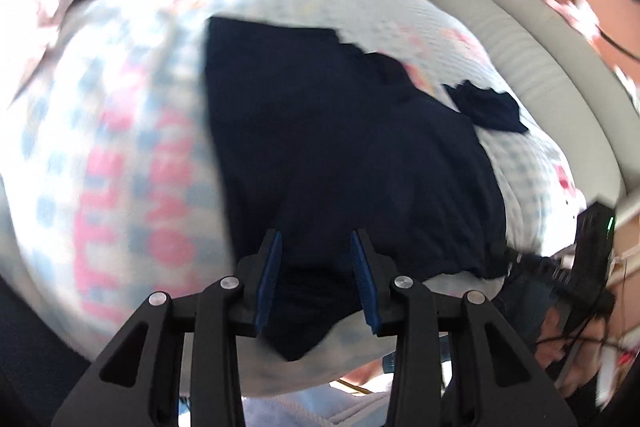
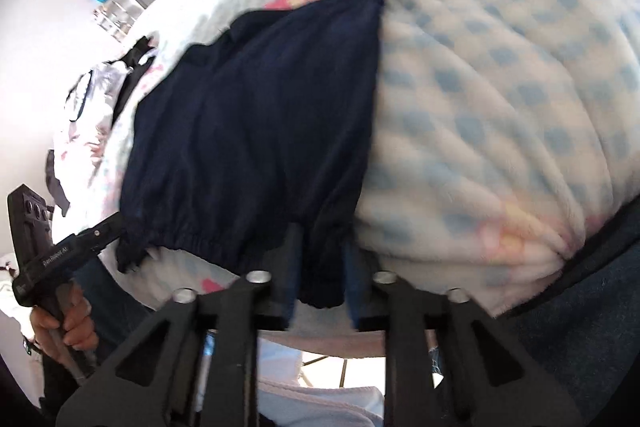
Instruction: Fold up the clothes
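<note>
Both tongs are down at the near hem of the dark navy garment [image 1: 340,155], and it's a close thing on each side! Left tongs [image 1: 316,247] are spread, blue pads [image 1: 269,267] standing either side of a navy corner that hangs over the bed's near edge; cloth sits between them but they haven't closed on it. Right tongs [image 2: 320,267] straddle the gathered elastic hem [image 2: 192,241] at its right end, with a tongue of navy cloth in the gap. That view is blurred, so whether they are nipping it or just bracketing it, I cannot tell.

And the garment itself? It lies spread on the checked blue-and-white blanket [image 2: 500,99] of the bed, hem near, the rest running away to the far side, with a dark piece [image 1: 486,109] bunched off to the far right. A grey cushioned headboard [image 1: 520,39] curves along the right.

My read: this is the pick-up for a fold, hem corners being taken. Next up, both tongs need to bite the cloth firmly, then lift together and carry the hem evenly toward the far edge.
</note>
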Available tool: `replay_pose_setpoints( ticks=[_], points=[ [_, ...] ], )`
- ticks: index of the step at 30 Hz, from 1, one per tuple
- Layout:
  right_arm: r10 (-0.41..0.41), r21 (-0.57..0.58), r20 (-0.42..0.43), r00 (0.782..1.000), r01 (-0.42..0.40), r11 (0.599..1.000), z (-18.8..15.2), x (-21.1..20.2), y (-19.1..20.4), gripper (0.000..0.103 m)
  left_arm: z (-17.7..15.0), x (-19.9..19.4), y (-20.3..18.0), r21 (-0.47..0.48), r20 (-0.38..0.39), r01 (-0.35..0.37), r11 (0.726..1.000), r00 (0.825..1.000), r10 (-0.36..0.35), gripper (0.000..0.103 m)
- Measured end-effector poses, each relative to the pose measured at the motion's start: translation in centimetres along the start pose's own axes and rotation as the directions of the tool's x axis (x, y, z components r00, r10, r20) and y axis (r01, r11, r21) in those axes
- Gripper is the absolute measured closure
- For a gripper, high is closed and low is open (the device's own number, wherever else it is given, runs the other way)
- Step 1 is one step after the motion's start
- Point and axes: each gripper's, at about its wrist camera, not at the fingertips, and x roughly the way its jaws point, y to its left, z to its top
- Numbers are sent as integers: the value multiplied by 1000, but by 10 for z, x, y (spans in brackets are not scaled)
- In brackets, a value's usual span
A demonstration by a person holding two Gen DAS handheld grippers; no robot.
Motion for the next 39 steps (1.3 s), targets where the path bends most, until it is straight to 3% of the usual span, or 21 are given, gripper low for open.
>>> replay_pose_setpoints(
  ticks=[2,7,11,15,18,23,27,31,33,35,37,38,39],
  points=[
    [37,-10,35,999,-37,999,11,-9,11,95,-3,4,-7,27,-8,4,1000,1000,-3,65],
    [84,-156,95,992,-68,985,44,-26,63,95,-4,4,0,-6,-6,42,999,999,-42,65],
    [122,-263,52,991,-104,959,59,-9,106,95,0,-7,14,-33,7,89,996,996,-88,64],
    [184,-300,-90,979,-202,932,46,39,138,93,0,-12,17,-51,3,118,992,993,-118,64],
    [129,-240,-208,969,-179,954,35,78,135,84,2,-13,16,-67,-30,167,984,985,-169,64],
    [199,-219,-119,973,-221,950,30,34,125,66,19,-10,-5,-47,-68,286,957,955,-288,57],
    [193,-167,-8,981,-191,967,21,-3,95,64,27,10,-20,-36,-138,288,957,947,-290,57],
    [60,-78,-36,998,-63,995,20,15,59,64,27,38,-22,-109,-219,324,940,914,-341,57],
    [58,-53,-52,997,-60,997,16,19,48,64,24,45,-25,-131,-235,350,928,898,-372,57],
    [57,-42,-61,996,-60,997,14,20,42,64,23,51,-30,-127,-251,354,927,892,-375,57],
    [59,-45,-63,996,-62,997,13,18,43,64,23,58,-36,-114,-269,329,937,898,-348,62],
    [60,-46,-65,996,-63,997,13,17,43,64,24,61,-39,-105,-269,312,944,905,-329,89],
    [61,-48,-66,996,-64,997,13,16,43,64,24,60,-43,-78,-265,299,951,914,-309,95]
  ],
)
